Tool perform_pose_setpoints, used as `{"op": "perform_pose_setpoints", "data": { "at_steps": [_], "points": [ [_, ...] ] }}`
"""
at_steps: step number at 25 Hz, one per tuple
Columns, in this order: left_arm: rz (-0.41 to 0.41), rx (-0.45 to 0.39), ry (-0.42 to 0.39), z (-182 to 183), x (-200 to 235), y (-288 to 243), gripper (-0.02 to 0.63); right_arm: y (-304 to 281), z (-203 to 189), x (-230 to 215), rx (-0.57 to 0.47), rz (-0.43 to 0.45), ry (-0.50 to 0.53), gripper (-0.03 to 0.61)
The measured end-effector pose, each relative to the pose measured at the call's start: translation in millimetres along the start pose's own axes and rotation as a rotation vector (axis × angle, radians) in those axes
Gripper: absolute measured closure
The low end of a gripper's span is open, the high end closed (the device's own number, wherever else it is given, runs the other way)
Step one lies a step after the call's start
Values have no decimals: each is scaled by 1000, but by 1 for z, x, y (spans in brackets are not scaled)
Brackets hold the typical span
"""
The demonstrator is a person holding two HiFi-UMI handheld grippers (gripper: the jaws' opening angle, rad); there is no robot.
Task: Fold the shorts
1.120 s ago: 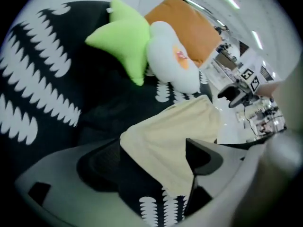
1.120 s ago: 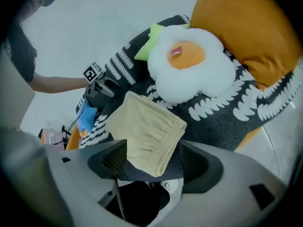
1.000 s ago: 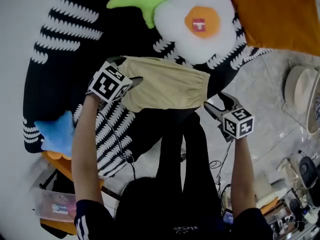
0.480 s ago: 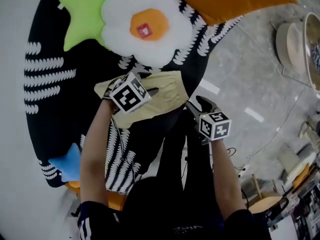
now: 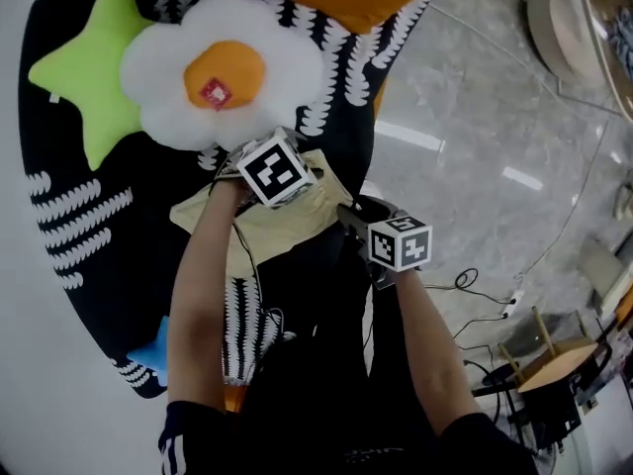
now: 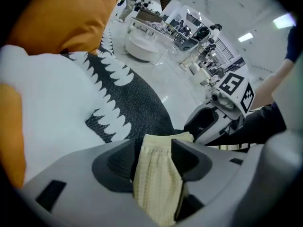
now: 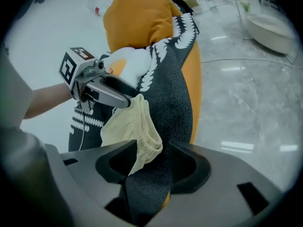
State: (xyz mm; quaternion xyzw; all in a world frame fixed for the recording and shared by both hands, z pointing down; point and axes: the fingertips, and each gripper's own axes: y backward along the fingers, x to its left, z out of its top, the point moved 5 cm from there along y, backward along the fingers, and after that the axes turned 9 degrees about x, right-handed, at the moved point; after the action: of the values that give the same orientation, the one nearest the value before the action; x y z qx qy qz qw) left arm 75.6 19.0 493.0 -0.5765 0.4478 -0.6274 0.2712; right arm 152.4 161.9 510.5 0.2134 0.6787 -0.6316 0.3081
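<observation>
The shorts (image 5: 252, 231) lie bunched on the black rug (image 5: 99, 255). The left gripper (image 6: 156, 162) and right gripper (image 7: 154, 162) have just been closing, and each now pinches an edge. The cloth looks soft, light and floppy, so corners should hold best

glossy grey marble floor (image 5: 495, 117) with streaks of reflected light, wooden stool (image 5: 556, 356) at right

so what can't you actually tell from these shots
- Right gripper grip: jaws have just been closing, shorts edge between them; right gripper view doesn't show whether they pinch it.
- Left gripper jaws, just closed further onto the shorts: head view, hidden under its cube.
- Shorts' near part: head view, covered by the person's arm and body.
- How far folded: cloth bunched in every view.
</observation>
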Motion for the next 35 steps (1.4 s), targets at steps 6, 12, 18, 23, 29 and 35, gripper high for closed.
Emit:
{"op": "perform_pose_setpoints", "data": {
  "at_steps": [6,12,18,23,29,35],
  "points": [
    [-22,214,-62,-1,-7,-31,440,-6,-5,-12,49,46,-24,451],
    [-27,170,-95,-2,-6,-35,571,2,2,-8,24,45,34,503],
    [-62,47,-40,11,-1,-16,581,29,25,-8,-30,13,170,505],
    [-25,-91,-7,59,4,2,581,68,60,-39,-91,-33,241,505],
    [94,-238,-67,109,16,37,581,115,114,-53,-159,-99,379,505],
    [115,-319,-101,114,11,74,581,139,131,-27,-175,-111,518,505]
  ]
}}
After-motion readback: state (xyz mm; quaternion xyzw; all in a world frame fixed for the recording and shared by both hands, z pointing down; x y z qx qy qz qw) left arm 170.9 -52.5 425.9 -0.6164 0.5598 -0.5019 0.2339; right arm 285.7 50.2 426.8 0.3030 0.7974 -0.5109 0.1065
